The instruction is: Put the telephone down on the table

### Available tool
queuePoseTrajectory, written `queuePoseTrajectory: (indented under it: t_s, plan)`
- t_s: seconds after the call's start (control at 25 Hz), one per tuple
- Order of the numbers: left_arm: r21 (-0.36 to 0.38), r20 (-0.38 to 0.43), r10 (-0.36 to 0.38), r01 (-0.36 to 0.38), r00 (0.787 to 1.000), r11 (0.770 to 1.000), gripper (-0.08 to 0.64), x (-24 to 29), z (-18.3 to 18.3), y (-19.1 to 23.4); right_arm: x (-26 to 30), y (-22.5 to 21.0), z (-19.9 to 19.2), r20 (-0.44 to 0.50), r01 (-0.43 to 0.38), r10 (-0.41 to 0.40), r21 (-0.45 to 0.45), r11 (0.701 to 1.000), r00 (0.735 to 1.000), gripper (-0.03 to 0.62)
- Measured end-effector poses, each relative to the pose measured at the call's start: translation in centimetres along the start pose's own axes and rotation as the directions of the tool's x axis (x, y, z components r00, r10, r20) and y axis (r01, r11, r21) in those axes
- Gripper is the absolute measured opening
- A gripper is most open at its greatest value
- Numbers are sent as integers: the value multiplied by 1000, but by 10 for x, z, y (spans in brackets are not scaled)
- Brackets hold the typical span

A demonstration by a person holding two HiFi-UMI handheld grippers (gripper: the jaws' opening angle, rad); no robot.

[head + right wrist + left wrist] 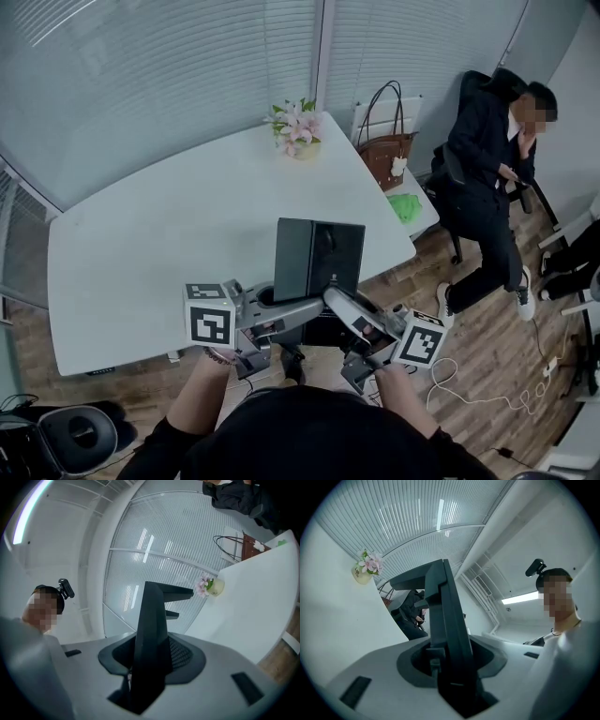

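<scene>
Telephone [319, 258], black, flat, boxy, held upright at 6 o'clock over the near edge of a smooth white table [159, 244]; left gripper [281, 311] and right gripper [343, 302] clenched on its lower edge. Pink flowers [296, 127] at 12 o'clock, brown handbag [386, 152] at 1, seated person [487, 173] at 2.

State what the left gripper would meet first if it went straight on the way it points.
The telephone: it stands clamped edge-on between the jaws of the left gripper. Beyond it depth is unclear; the right gripper, holding the other side, probably comes next.
</scene>
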State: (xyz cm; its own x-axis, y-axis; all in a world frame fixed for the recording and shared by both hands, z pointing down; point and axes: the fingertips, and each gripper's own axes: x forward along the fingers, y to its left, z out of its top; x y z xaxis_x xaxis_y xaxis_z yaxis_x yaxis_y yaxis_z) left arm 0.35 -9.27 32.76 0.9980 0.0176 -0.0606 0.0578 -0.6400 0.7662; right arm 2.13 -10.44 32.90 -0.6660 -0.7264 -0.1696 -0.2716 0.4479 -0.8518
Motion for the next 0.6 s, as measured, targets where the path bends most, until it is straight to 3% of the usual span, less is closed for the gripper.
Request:
queuePoseTrajectory:
  t_s: [0.6]
  plan:
    - [-21, -15, -24, 24, 1000, 999, 193, 0, 22, 30, 24, -24, 15, 23, 29, -29, 1, 1000, 999, 166]
